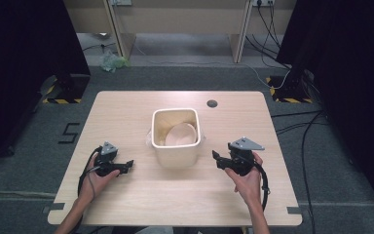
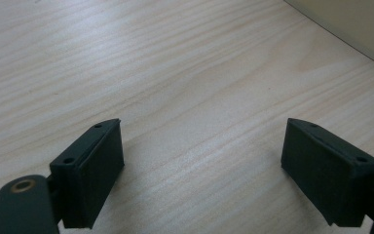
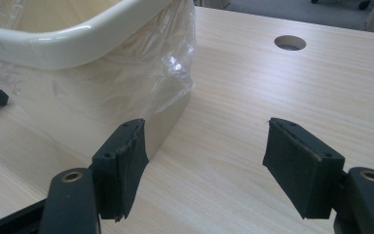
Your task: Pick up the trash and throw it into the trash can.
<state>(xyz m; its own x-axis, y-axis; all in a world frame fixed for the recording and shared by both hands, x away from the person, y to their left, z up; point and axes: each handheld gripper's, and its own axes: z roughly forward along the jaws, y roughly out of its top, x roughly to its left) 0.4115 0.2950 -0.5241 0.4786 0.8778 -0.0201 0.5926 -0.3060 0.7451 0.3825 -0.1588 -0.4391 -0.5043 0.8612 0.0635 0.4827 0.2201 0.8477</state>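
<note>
Nearest the camera, two forearms come in from the bottom edge of the high view, each hand holding a gripper low over the light wood table [image 1: 141, 195]. Left gripper [image 1: 126, 165] sits left of centre, jaws wide apart with nothing between them; in the left gripper view [image 2: 202, 165] only bare wood grain lies in the gap, a pale wall edge at top right. Right gripper [image 1: 217, 160] sits right of centre, jaws also spread wide and empty; in the right gripper view [image 3: 204, 161] its left jaw is just beside the bin's corner, contact can't be told.

Cream square bin [image 1: 175, 134] stands upright mid-table between the two grippers, near both. Clear plastic liner [image 3: 141, 63] is folded over the rim and hangs crinkled down the outside. Something pale and rounded lies inside; can't tell what.

Round cable hole [image 1: 212, 103] in the tabletop behind the bin, toward the far right. Grey carpet floor beyond, with black cables [image 1: 292, 126] at right.
</note>
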